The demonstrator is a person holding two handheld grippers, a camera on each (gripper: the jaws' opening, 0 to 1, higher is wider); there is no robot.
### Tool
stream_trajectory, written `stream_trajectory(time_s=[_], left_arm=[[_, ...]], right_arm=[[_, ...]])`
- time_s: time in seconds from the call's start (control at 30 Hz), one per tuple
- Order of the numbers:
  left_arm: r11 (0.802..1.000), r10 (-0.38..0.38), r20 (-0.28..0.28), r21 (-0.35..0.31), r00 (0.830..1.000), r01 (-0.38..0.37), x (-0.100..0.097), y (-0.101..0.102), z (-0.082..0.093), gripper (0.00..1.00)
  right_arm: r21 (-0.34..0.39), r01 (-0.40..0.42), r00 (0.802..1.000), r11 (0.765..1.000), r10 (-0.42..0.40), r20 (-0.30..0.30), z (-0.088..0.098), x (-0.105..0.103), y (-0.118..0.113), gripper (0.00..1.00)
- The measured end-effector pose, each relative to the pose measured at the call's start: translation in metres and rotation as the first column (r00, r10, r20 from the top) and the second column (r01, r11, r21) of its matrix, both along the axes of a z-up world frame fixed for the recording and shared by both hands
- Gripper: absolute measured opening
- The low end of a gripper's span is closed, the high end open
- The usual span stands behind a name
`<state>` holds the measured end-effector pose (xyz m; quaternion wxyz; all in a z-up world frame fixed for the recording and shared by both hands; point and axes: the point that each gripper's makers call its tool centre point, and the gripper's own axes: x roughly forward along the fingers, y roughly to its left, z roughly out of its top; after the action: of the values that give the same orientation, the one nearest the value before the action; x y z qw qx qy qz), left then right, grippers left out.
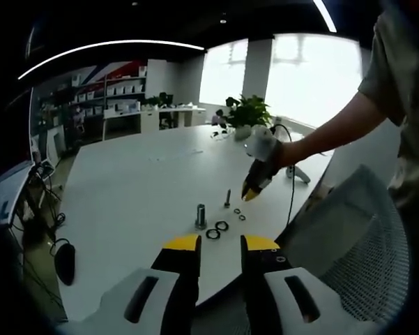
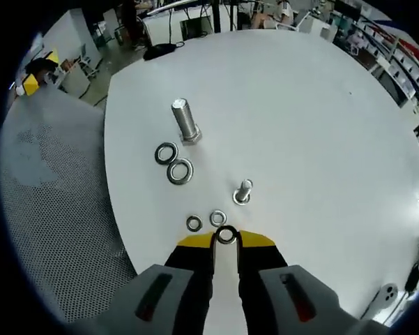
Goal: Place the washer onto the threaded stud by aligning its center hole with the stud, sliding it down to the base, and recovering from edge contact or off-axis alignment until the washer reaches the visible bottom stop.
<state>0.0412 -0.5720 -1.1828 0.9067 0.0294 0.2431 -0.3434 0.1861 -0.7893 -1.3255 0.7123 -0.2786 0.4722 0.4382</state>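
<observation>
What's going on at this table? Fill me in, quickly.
A person is working with two handheld grippers at a round white table. The right gripper pinches a small washer between its tips, just short of the small stud. Two small washers and two large washers lie loose near the big bolt. The left gripper hangs back, holding nothing.

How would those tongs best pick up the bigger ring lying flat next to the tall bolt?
Probably by its rim: the large washer lies flat on the table, so come from above, one tip in the hole and one outside. Choose the side away from the neighbouring washer, which sits close against it.
</observation>
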Motion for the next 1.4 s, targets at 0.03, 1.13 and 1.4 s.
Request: stream_trajectory(time_s=[0.03, 1.13, 1.4], left_arm=[[1.000, 0.000, -0.001, 0.001, 1.000, 0.000, 0.000, 0.000, 0.000, 0.21], [1.000, 0.004, 0.004, 0.003, 1.000, -0.004, 0.001, 0.001, 0.000, 0.22], [1.000, 0.003, 0.005, 0.003, 1.000, -0.003, 0.001, 0.001, 0.001, 0.22]], right_arm=[[0.005, -0.001, 1.000, 1.000, 0.001, 0.005, 0.002, 0.001, 0.001, 0.13], [0.000, -0.065, 0.994, 0.998, 0.065, 0.084, 0.016, 0.027, 0.025, 0.14], [-0.017, -0.074, 0.994, 0.997, 0.075, 0.075, 0.011, 0.029, 0.026, 0.14]])
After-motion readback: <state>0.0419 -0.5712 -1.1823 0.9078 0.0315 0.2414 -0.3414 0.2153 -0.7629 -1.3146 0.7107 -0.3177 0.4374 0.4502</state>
